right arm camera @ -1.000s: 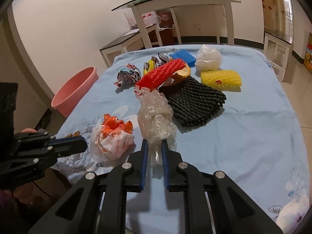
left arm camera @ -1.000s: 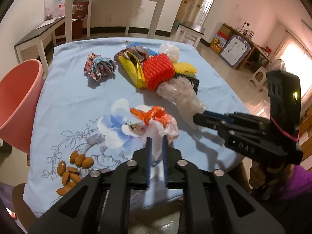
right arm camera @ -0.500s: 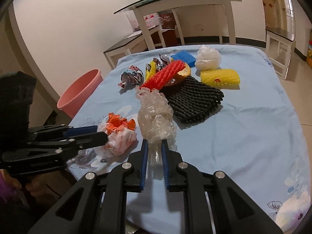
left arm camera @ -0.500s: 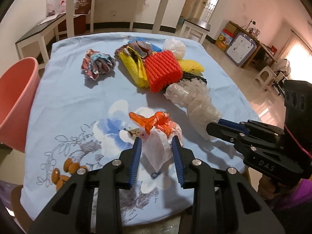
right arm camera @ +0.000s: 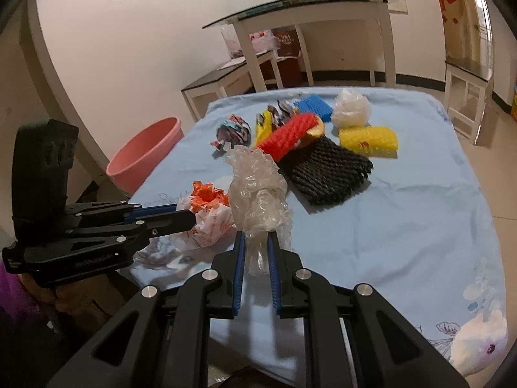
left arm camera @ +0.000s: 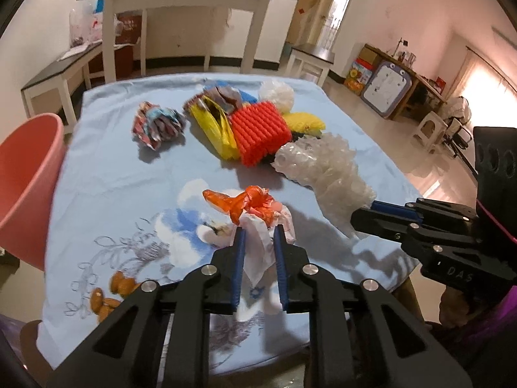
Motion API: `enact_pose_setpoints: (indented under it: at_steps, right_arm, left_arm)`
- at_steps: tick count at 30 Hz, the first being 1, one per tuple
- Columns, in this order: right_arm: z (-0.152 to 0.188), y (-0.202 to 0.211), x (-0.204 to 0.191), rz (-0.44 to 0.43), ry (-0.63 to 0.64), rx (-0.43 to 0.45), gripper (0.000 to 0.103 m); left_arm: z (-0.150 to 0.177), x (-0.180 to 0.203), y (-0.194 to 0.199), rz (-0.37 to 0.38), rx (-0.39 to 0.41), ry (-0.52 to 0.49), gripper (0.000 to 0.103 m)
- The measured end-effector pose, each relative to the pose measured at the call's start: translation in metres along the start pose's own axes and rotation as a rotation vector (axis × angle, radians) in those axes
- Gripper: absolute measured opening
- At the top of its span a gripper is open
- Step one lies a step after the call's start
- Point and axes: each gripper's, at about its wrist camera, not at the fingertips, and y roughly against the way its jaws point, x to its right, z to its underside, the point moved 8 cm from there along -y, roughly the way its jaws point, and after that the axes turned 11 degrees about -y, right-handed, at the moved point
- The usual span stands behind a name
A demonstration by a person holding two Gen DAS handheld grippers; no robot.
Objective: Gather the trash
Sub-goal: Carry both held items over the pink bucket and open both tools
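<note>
My left gripper point(left arm camera: 258, 236), jaws just narrowed, pinches the orange-and-white plastic bag point(left arm camera: 258, 216) near the table's point(left arm camera: 106, 174) front edge; my right gripper point(right arm camera: 253, 242) grips crumpled clear wrap point(right arm camera: 258, 187) beside it (pink basin point(left arm camera: 22, 177) off the left edge).

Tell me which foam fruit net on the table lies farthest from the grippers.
The blue net, at the pile's far edge behind the red net. The yellow net and black net lie nearer.
</note>
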Motion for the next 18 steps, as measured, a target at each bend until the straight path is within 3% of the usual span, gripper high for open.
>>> enact_pose_setpoints:
  at_steps: [7, 18]
  right_arm:
    - [-0.028, -0.013, -0.046, -0.072, 0.059, 0.010, 0.013]
    - [-0.083, -0.090, -0.159, -0.257, 0.099, -0.059, 0.013]
  left_arm:
    - [-0.011, -0.037, 0.033, -0.089, 0.074, 0.034, 0.018]
    - [-0.020, -0.150, 0.099, -0.382, 0.152, 0.121, 0.018]
